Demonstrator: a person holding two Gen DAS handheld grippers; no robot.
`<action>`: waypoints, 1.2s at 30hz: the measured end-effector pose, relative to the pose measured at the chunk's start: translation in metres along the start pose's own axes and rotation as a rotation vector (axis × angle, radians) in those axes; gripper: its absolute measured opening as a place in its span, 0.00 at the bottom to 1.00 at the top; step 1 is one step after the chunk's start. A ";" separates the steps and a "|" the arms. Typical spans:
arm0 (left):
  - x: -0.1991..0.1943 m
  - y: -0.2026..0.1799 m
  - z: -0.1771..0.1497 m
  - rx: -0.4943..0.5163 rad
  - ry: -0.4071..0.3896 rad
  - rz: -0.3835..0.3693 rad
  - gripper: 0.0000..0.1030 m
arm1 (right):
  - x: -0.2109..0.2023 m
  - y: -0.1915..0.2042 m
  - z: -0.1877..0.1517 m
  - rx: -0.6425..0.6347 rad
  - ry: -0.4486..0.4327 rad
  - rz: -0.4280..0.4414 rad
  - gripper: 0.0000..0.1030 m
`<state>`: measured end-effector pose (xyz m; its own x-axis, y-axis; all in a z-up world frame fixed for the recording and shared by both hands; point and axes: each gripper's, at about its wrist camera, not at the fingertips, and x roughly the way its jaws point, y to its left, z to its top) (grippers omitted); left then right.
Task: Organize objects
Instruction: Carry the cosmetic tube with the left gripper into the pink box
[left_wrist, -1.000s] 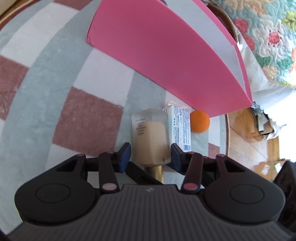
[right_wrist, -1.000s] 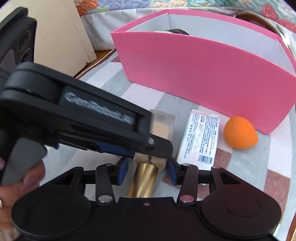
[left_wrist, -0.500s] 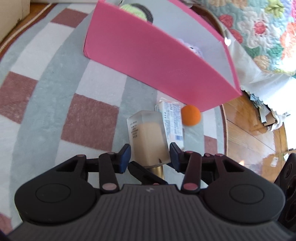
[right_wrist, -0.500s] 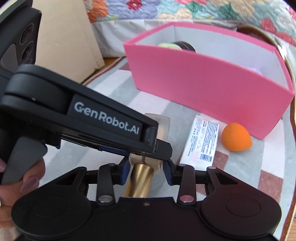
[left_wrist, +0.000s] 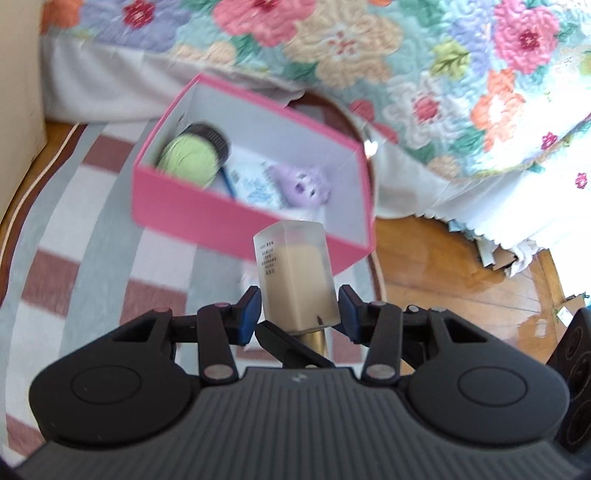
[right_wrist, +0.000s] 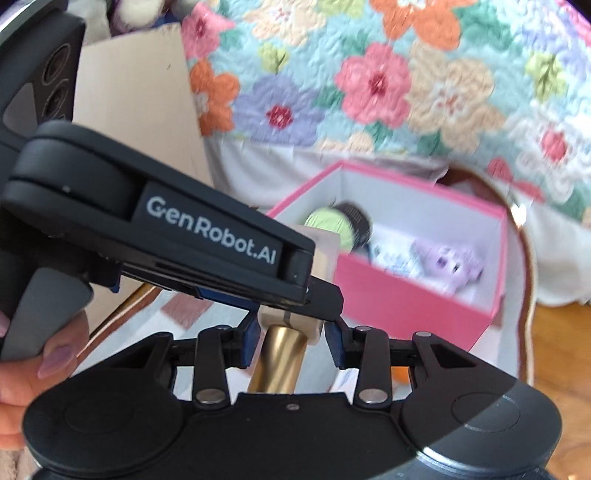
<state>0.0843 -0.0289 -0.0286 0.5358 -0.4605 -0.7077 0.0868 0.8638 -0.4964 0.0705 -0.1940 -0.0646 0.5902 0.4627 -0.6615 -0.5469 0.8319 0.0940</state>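
A frosted foundation bottle (left_wrist: 295, 280) with beige liquid and a gold cap (right_wrist: 279, 360) is lifted off the rug. My left gripper (left_wrist: 299, 314) is shut on the bottle's body. My right gripper (right_wrist: 291, 339) is shut on its cap end, just under the left gripper's body (right_wrist: 155, 236). Beyond stands the open pink box (left_wrist: 236, 218), which also shows in the right wrist view (right_wrist: 413, 299). It holds a green puff (left_wrist: 190, 157), a purple toy (left_wrist: 303, 186) and a white packet. A bit of the orange sponge (right_wrist: 399, 374) shows under my right gripper.
A checked rug (left_wrist: 92, 240) covers the floor, with wood floor (left_wrist: 461, 280) to the right. A floral quilt (left_wrist: 406, 66) hangs over the bed behind the box. A cardboard panel (right_wrist: 136, 107) stands at the left.
Both grippers have lifted the bottle up off the rug and tilted toward the box, so the box's inside is now in view. The white packet and orange sponge stayed on the rug.
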 end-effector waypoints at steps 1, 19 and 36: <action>-0.001 -0.006 0.010 0.007 -0.003 -0.007 0.43 | -0.001 -0.005 0.008 0.000 -0.005 -0.007 0.42; 0.102 -0.028 0.128 -0.030 0.070 0.076 0.42 | 0.067 -0.113 0.076 0.120 0.098 0.071 0.42; 0.213 0.023 0.147 -0.159 0.132 0.129 0.42 | 0.196 -0.170 0.077 0.225 0.344 0.118 0.42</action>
<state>0.3241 -0.0771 -0.1162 0.4189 -0.3803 -0.8246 -0.1146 0.8787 -0.4634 0.3248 -0.2215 -0.1534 0.2780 0.4617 -0.8424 -0.4333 0.8429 0.3190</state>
